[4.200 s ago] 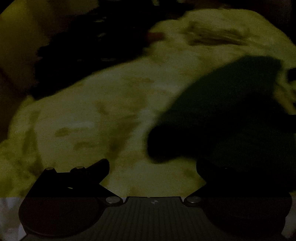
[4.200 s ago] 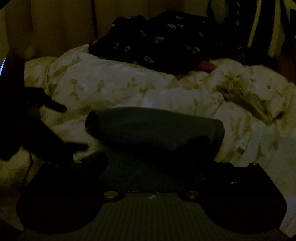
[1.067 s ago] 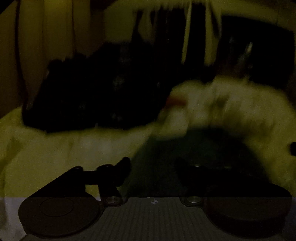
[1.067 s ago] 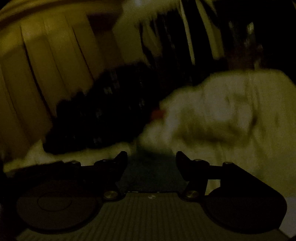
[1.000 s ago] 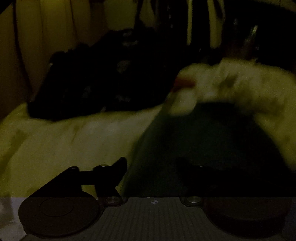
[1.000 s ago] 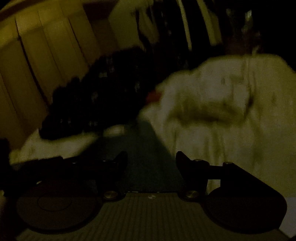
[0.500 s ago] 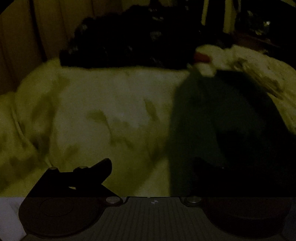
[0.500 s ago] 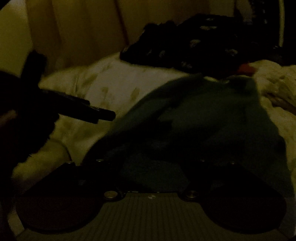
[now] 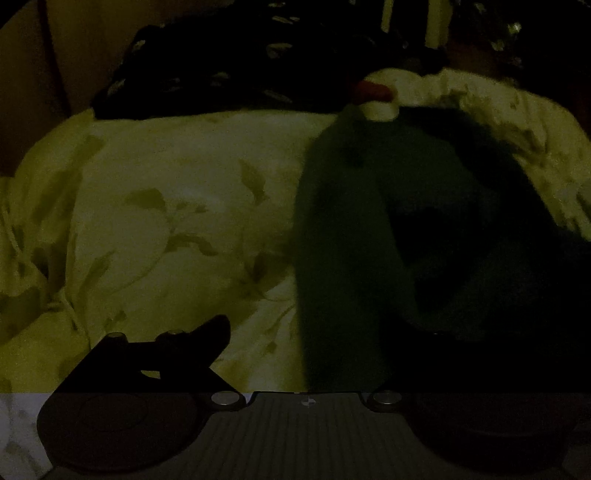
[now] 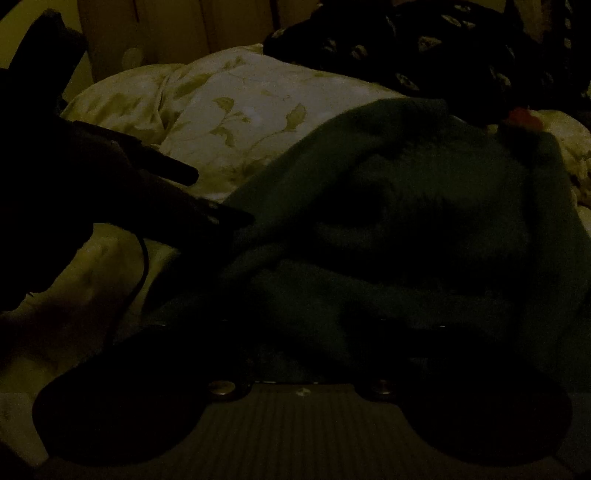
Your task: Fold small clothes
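Observation:
A dark green garment [image 9: 343, 236] lies on the pale leaf-print bed cover [image 9: 166, 221], to the right in the left wrist view. My left gripper [image 9: 306, 332] is open; its left finger [image 9: 207, 336] is over the cover, its right finger is lost in the dark cloth. In the right wrist view the green garment [image 10: 424, 229] fills the middle, bunched in folds, and covers my right gripper [image 10: 299, 332]; its fingers cannot be made out in the dark. The left gripper [image 10: 207, 195] shows there at the left, its fingers open beside the garment's edge.
A black patterned cloth pile [image 9: 240, 62] lies at the back of the bed, with a small red item [image 9: 373, 90] by it. The pile also shows in the right wrist view [image 10: 424, 48]. Curtains [image 10: 177, 29] hang behind. The scene is very dim.
Both grippers have come down from raised positions to the bed. The green garment has been laid on the cover. The left gripper's fingers have spread apart.

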A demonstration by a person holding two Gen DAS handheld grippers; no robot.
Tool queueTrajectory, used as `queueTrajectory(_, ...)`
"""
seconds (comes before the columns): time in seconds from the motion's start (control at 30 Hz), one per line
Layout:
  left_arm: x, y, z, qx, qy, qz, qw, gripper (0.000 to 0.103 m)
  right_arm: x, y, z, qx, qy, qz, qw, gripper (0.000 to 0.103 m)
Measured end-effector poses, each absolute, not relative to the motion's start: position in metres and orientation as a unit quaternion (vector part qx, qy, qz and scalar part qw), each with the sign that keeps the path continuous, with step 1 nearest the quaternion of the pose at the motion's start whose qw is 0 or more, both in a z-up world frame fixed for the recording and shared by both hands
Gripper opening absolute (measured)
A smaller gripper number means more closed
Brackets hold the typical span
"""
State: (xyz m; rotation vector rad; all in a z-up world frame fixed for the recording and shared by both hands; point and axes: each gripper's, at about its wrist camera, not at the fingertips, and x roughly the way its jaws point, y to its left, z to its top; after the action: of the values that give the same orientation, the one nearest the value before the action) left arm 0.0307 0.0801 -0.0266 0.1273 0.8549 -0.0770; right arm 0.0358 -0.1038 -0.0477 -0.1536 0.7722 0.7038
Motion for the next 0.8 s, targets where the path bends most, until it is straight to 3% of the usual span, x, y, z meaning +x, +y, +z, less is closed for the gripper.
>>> queueTrajectory(0.13, 0.023, 0.083, -0.017, 0.042, 0.408, -0.038, 0.911, 0.103, 0.036, -0.101, -0.046, -0.079, 0.367, 0.332, 0.865, 0.029)
queueTrajectory(0.23, 0.017, 0.083, -0.009, 0.030, 0.396, -0.043, 0.917, 0.103, 0.035, -0.104, -0.046, -0.078, 0.369, 0.328, 0.866, 0.025)
queueTrajectory(0.53, 0.027, 0.048, -0.038, 0.037, 0.432, -0.073, 0.898, 0.103, 0.034, -0.101, -0.045, -0.077, 0.374, 0.322, 0.866, 0.025)
queueTrajectory(0.8, 0.030, 0.043, -0.044, 0.031, 0.414, -0.079, 0.906, 0.103, 0.036, -0.101, -0.048, -0.075, 0.381, 0.317, 0.865, 0.021)
